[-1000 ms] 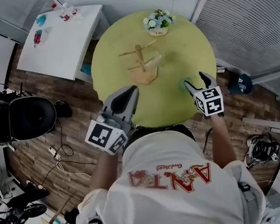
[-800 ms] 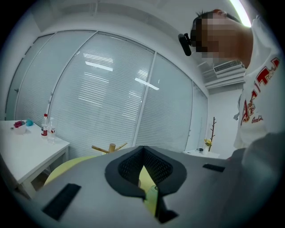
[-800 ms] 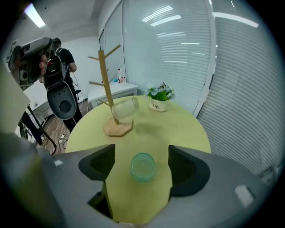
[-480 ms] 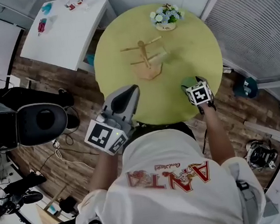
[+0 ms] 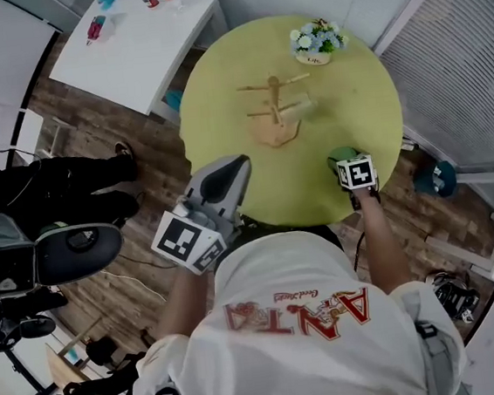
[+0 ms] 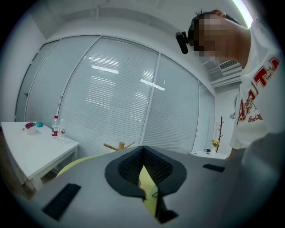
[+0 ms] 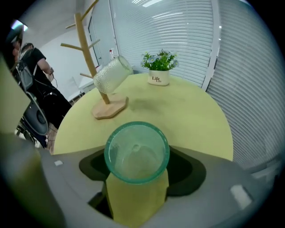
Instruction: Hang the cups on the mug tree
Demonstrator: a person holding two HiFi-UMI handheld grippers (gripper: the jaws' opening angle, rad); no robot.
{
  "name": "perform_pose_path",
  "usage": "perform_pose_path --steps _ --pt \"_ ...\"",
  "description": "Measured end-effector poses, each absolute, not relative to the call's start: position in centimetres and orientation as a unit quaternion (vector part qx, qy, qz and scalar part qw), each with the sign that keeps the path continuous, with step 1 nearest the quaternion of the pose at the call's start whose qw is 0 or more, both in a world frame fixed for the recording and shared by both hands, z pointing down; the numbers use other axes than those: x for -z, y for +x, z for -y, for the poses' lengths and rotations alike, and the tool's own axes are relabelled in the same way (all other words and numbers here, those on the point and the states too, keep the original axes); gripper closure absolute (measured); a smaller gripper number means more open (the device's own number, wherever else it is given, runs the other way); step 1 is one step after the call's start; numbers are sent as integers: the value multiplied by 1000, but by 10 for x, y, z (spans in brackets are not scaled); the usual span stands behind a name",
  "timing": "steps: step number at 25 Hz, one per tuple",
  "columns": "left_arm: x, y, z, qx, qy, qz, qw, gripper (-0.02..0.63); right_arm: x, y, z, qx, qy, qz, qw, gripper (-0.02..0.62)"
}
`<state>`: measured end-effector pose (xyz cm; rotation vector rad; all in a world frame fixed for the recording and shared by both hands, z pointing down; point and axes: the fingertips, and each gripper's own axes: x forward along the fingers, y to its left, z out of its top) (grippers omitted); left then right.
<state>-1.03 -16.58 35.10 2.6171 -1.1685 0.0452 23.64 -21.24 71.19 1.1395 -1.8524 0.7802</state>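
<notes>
Green-tinted glass cup (image 7: 136,151) stands on the yellow bench (image 7: 187,120), well apart from the wooden mug tree (image 7: 91,62); right gripper's (image 7: 138,168) jaws straddle it, just been narrowing, not pinching yet; left gripper's (image 6: 143,156) jaws are together, empty; a lopsided squeeze could tip that slick glass, imo

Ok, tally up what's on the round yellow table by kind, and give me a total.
Mug tree: 1
Cups: 2, a green cup and a clear cup hung on the mug tree
Potted plant: 1
Total: 4
</notes>
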Motion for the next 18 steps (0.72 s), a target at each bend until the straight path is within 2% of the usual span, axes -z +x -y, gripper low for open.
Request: perform_pose_path --steps 4,13,18 --pt "-351 -16 167 -8 902 408 139 597 -676 231 222 -339 456 757 321 261" --pt "-349 -19 171 7 904 403 143 597 -503 224 275 -402 431 807 40 261" --pt "-354 -19 172 13 903 402 150 597 -427 204 307 -376 371 849 -25 261"
